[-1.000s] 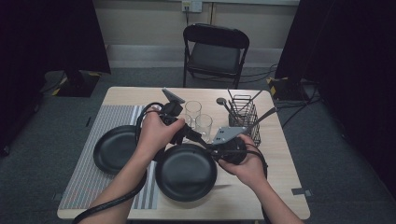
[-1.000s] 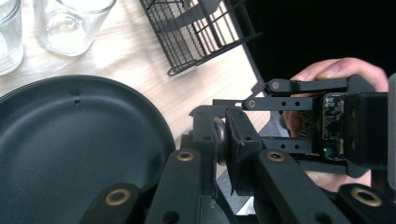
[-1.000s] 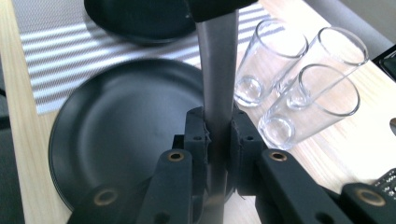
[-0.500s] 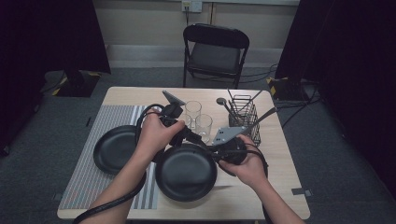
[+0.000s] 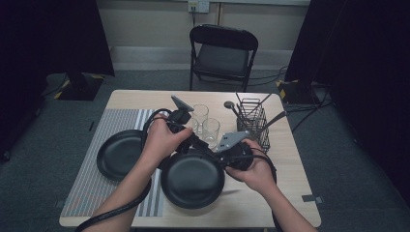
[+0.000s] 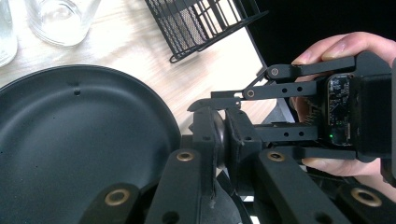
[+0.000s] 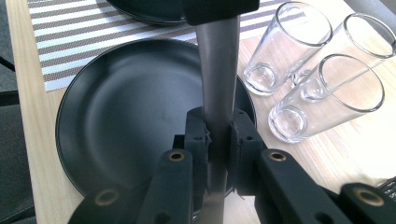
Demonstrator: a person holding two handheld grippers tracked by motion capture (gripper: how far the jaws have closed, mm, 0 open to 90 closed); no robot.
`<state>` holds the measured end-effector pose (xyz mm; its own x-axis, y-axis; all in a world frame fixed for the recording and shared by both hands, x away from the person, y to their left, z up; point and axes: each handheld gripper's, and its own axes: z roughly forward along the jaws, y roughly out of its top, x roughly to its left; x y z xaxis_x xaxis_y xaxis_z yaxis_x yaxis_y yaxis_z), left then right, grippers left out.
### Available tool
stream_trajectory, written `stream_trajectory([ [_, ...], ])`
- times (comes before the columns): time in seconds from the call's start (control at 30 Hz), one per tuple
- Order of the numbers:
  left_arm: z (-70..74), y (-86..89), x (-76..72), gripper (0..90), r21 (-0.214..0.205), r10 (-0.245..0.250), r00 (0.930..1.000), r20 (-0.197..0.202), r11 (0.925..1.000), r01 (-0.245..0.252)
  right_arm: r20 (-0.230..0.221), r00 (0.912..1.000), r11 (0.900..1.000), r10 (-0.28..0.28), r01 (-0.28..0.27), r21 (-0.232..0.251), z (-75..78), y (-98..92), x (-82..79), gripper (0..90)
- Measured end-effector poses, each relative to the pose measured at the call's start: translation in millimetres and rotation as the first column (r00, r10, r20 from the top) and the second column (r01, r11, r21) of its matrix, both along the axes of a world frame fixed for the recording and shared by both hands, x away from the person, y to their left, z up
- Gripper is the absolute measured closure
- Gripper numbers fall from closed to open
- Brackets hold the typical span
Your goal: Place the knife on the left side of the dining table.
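Jaws of the right gripper (image 7: 218, 135) stand nearly closed, pads pinching a flat grey utensil handle (image 7: 217, 70) that rises straight up between them. The left gripper (image 6: 223, 137) is likewise almost shut and clamps the same handle farther along, so both hands bear it at once, the two grippers tip to tip. I cannot tell what kind of utensil it is, since its working end is hidden.

It hangs just above the near black plate (image 7: 130, 116), which sits partly on the striped placemat (image 5: 92, 188) and partly on the bare wooden table (image 5: 285, 193). Three empty glasses (image 7: 327, 93) stand just beside the plate's far rim, a second black plate (image 5: 118, 154) lies on the mat to the left, and a wire cutlery basket (image 5: 251, 121) stands behind the right hand.

The handle looks like stiff, smooth metal: light, unlikely to bend, but slick enough to swivel in a narrow pinch. Gripping across its flat faces, as both pairs of pads do, seems the surest hold. One gripper should stay firm before the other lets go, or the utensil may drop onto the plate or glasses.
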<state>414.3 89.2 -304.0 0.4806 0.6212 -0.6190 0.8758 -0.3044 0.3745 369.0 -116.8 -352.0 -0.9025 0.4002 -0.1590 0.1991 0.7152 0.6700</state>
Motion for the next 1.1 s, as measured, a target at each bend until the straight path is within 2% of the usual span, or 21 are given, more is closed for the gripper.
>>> stream_trajectory([
  [0.13,0.1,-1.0,-0.2,83.1,0.011,-0.008,1.0000,0.005,0.9999,0.008,-0.005,1.0000,0.9999,0.007,-0.007,-0.010,0.8,1.3,0.7,80.2],
  [0.33,0.0,-1.2,-1.0,83.1,0.011,-0.002,0.9999,-0.011,0.9999,0.002,-0.003,0.9999,0.9997,0.014,-0.014,-0.021,2.5,3.3,0.1,80.2],
  [0.53,-0.2,-1.0,-0.8,83.4,0.023,-0.022,0.9996,-0.017,0.9995,0.023,-0.002,0.9996,0.9990,0.030,-0.030,-0.033,2.5,4.7,0.4,80.2],
  [0.8,-1.3,0.9,-0.9,83.5,0.015,-0.018,0.9998,-0.007,0.9997,0.018,0.001,0.9995,0.9988,0.032,-0.031,-0.039,3.1,5.8,1.4,80.2],
  [0.87,-1.3,0.4,-1.4,83.5,0.004,-0.004,0.9999,-0.010,1.0000,0.004,-0.004,0.9996,0.9989,0.030,-0.030,-0.035,3.3,5.7,1.6,80.2],
  [1.1,-1.2,0.5,-2.0,83.5,-0.009,0.012,0.9999,-0.010,0.9999,-0.012,-0.019,0.9998,0.9998,0.003,-0.004,-0.022,4.3,5.5,1.0,80.2],
])
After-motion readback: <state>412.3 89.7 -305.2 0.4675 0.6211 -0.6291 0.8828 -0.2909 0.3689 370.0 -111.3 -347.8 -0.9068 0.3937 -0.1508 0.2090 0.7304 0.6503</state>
